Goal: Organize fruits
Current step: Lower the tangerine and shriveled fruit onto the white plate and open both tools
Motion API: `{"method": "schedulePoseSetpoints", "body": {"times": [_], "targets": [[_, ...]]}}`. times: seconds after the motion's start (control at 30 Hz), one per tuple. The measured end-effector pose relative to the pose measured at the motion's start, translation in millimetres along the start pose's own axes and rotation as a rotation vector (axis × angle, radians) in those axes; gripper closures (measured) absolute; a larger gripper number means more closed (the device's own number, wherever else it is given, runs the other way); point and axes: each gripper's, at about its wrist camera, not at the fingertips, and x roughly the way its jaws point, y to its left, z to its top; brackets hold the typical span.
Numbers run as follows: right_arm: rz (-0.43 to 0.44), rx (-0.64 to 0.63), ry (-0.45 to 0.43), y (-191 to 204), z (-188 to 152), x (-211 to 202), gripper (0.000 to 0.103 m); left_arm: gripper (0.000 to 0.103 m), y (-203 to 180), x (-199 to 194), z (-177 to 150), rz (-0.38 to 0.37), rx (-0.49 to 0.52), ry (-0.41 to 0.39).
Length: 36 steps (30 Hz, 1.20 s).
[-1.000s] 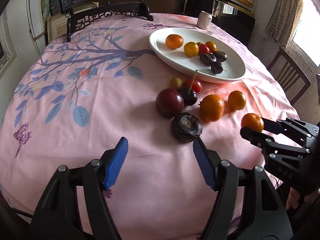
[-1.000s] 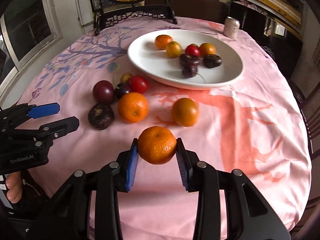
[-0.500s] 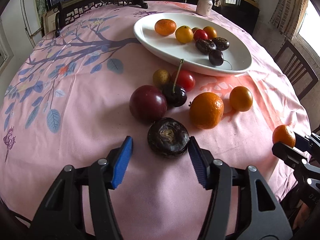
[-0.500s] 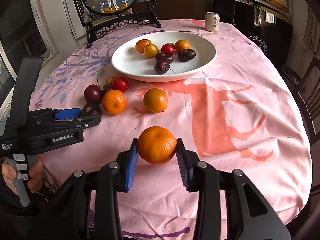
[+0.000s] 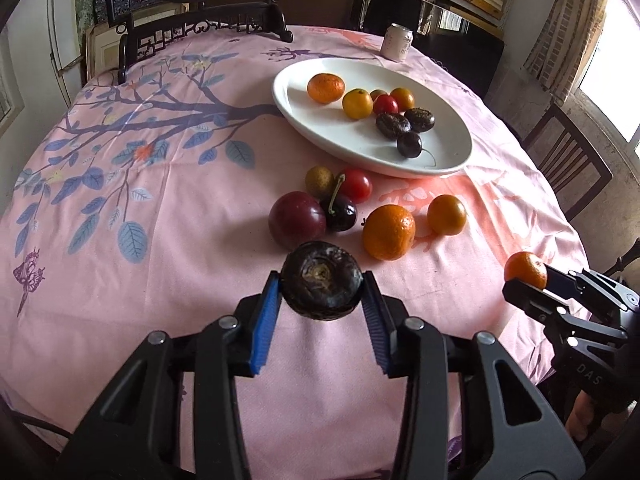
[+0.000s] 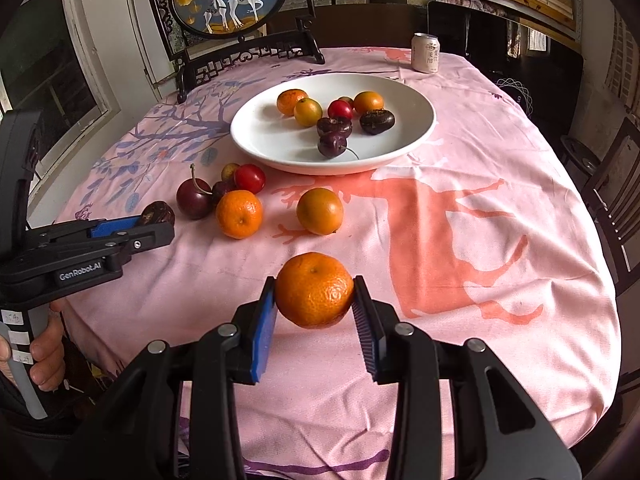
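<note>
Left wrist view: my left gripper (image 5: 322, 294) points forward over the counter (image 5: 120, 300), blue pads pinching a dark wrinkled fruit (image 5: 322, 286). Ahead lie loose fruits, then the white plate (image 5: 452, 160). To its right, the right gripper (image 5: 532, 280) clamps a mandarin (image 5: 525, 269).

Right wrist view: my right gripper (image 6: 314, 300) is level, pinching the mandarin (image 6: 314, 289). To its left, a hand (image 6: 44, 354) grips the left gripper's handle; the plate (image 6: 260, 140) sits ahead.
</note>
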Motion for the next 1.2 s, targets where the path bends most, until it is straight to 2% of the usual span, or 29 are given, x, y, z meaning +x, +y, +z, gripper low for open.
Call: {"method": "schedulePoseSetpoints", "body": {"times": [0.17,0.33,0.47,0.63,0.77,1.0,1.07,1.1,1.17,1.2], "targets": [[0.006,-0.004,0.001,0,5,2,0.065,0.062,-2,-15,13,-0.004,0.026,-0.038],[0.010,-0.024,-0.030,-5,34,5,0.065,0.062,-9,-12,56,0.013,0.062,-0.069],[0.008,-0.024,-0.041,-15,73,21,0.065,0.062,-13,19,112,0.027,0.061,-0.048],[-0.080,-0.024,-0.025,-33,116,64,0.065,0.062,-24,72,156,0.055,0.080,0.019],[-0.095,-0.020,0.025,-46,131,95,0.065,0.062,-25,100,167,0.054,0.074,0.061],[-0.092,-0.029,0.042,-52,137,113,0.065,0.062,-27,121,171,0.061,0.082,0.089],[-0.096,-0.036,0.033,-50,138,114,0.059,0.060,-26,124,172,0.062,0.076,0.094],[-0.106,-0.039,0.024,-50,139,112,0.043,0.052,-26,123,173,0.057,0.073,0.089],[-0.132,-0.044,-0.017,-48,139,102,0.042,0.043,-26,115,173,0.053,0.070,0.069],[-0.139,-0.048,-0.029,-47,139,95,0.042,0.043,-26,108,172,0.054,0.074,0.055]]}}
